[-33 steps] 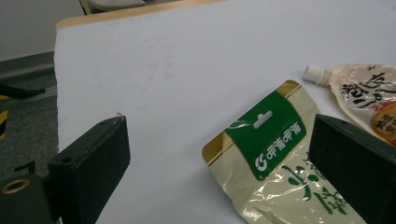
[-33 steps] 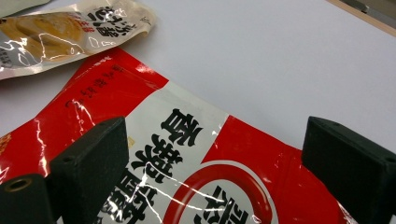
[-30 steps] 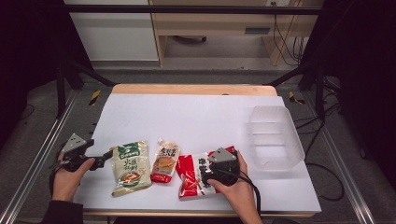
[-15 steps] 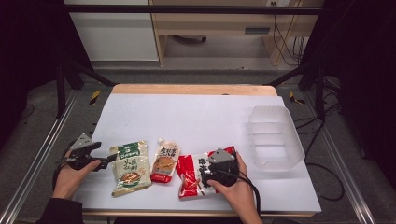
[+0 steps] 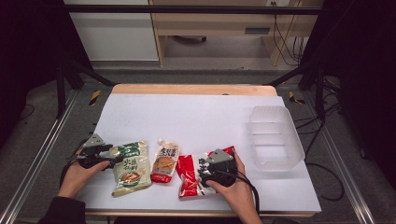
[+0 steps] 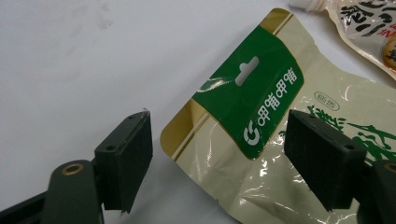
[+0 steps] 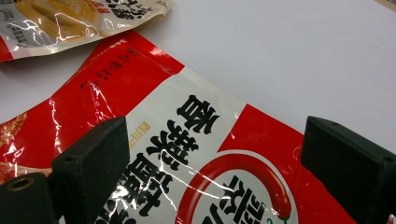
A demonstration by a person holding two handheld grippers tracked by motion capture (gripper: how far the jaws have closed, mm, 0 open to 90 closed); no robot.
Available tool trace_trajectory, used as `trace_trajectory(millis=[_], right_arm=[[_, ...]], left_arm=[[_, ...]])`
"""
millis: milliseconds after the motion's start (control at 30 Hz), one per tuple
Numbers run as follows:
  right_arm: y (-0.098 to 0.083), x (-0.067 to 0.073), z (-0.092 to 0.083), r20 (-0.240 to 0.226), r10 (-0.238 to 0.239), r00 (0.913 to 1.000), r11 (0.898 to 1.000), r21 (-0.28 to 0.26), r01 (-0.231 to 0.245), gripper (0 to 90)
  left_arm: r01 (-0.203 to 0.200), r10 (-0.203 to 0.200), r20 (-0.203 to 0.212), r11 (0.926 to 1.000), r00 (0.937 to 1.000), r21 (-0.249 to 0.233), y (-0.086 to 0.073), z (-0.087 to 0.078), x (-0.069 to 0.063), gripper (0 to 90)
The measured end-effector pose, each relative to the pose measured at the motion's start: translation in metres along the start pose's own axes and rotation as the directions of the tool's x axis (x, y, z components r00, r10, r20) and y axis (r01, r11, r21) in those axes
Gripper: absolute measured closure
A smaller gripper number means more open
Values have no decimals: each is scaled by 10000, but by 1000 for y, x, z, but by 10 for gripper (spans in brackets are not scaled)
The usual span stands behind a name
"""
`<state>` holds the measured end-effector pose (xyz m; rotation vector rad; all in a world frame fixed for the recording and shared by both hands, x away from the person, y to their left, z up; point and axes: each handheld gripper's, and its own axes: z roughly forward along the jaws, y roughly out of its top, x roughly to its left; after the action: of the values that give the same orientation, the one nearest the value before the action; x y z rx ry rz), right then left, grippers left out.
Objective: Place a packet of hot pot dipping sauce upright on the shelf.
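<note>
I have the left gripper (image 5: 112, 161) low at the near left of the white table (image 5: 196, 116), its jaws spread and just now closing in, with the corner of the glossy cream pouch with the green hang-tab header (image 6: 252, 107) lying between the pads, not yet pinched. My right gripper (image 7: 215, 172) hangs over the shiny red and white foil packet printed with a chilli (image 7: 187, 154), jaws wide apart, nothing gripped. A small spouted orange-and-cream sachet (image 5: 165, 159) lies flat between those two packs, and a translucent plastic tub (image 5: 275, 135) stands well apart at the right.
</note>
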<state>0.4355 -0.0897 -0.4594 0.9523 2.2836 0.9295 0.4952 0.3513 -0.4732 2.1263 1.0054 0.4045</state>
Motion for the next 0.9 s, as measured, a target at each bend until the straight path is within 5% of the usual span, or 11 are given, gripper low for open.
trace_trajectory(millis=[333, 400, 533, 733, 867, 900], right_arm=[[0, -3, -1, -228, 299, 9993, 9995, -75, -300, 88], [0, -4, -1, -235, 275, 9993, 9996, -89, -277, 91], [0, -4, -1, -297, 249, 9992, 9996, -137, -253, 91], [0, -3, -1, -256, 223, 9994, 9997, -69, -225, 92], [0, -3, -1, -227, 224, 9995, 9997, -65, -225, 94], [-1, -4, 0, -229, 215, 9995, 9998, -31, -215, 94]], left_arm=[[34, 12, 887, 9986, 9961, -525, -2, -16, -1, 381], [76, 7, 1521, 9985, 9884, -538, -4, -25, -4, 409], [-301, 332, 1932, 9994, 9806, -185, -9, -28, -8, 446], [-697, 688, 1478, 9976, 9866, 10, -8, -21, -11, 498], [-781, 755, 1234, 9968, 9895, 166, -7, -19, -10, 583], [-767, 739, 1051, 9968, 9917, 227, -6, -19, -9, 662]])
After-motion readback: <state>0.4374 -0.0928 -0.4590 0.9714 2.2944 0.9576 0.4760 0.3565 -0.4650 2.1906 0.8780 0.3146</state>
